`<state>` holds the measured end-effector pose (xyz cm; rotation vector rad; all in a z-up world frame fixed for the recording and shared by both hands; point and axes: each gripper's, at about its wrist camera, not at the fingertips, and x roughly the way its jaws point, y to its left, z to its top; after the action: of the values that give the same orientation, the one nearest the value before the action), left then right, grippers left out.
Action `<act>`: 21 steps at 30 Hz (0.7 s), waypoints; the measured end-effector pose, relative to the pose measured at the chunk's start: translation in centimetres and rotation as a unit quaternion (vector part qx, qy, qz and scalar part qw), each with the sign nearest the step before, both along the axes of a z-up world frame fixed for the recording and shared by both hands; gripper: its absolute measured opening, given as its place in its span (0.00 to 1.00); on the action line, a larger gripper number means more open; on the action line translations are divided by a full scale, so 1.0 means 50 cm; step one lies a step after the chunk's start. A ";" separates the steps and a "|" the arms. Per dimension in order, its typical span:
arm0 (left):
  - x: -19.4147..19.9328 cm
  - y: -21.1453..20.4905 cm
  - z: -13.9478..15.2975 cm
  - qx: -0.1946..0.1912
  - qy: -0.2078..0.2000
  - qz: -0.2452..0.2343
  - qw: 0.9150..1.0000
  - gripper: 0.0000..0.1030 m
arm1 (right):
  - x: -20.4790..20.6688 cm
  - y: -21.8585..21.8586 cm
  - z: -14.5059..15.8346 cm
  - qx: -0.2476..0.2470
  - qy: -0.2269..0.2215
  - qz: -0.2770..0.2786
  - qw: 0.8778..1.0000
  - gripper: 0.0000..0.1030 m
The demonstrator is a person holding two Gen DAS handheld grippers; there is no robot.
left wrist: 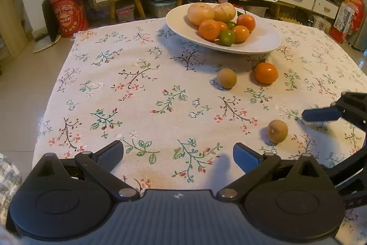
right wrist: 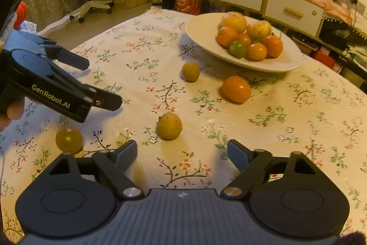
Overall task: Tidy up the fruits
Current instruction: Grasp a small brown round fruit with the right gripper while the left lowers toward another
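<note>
Four fruits lie loose on the desk (right wrist: pixel 298 121), on its flowered cloth, in front of the white bowl (right wrist: pixel 206 38) that carries the heap of oranges, two limes and two pale round fruits. We see the loose orange (right wrist: pixel 236 88) just in front of the bowl's near rim, with a small brown fruit (right wrist: pixel 190 71) to its left, well apart from it. A second brown fruit (right wrist: pixel 169 126) sits nearer to us, just ahead of our right gripper (right wrist: pixel 182 153), whose jaws stand spread wide with nothing between them. A translucent yellow fruit (right wrist: pixel 68 139) rests at the left in the right wrist view, below our left gripper (right wrist: pixel 103 84), which hangs above the cloth. From the left wrist view its jaws are likewise spread and hold nothing; only bare cloth lies between them. There the nearer brown fruit (left wrist: pixel 278 131) lies to the right, close to the tip of the right gripper's finger (left wrist: pixel 321 115).
</note>
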<state>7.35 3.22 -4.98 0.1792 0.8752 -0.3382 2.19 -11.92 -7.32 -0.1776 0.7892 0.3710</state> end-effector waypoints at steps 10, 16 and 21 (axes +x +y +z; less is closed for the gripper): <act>0.019 0.000 -0.013 -0.002 0.006 0.010 1.000 0.85 | 0.015 0.016 -0.001 0.010 -0.002 0.017 1.000 0.54; 0.022 -0.009 -0.016 0.003 0.003 0.005 1.000 0.85 | 0.019 0.023 0.001 0.012 -0.004 0.026 1.000 0.39; 0.024 -0.017 -0.018 0.005 -0.001 0.001 1.000 0.85 | 0.022 0.022 0.004 0.012 -0.006 0.024 1.000 0.22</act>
<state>8.56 2.36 -5.88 0.1879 0.8762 -0.3315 3.31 -10.80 -7.11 -0.1761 0.7694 0.4255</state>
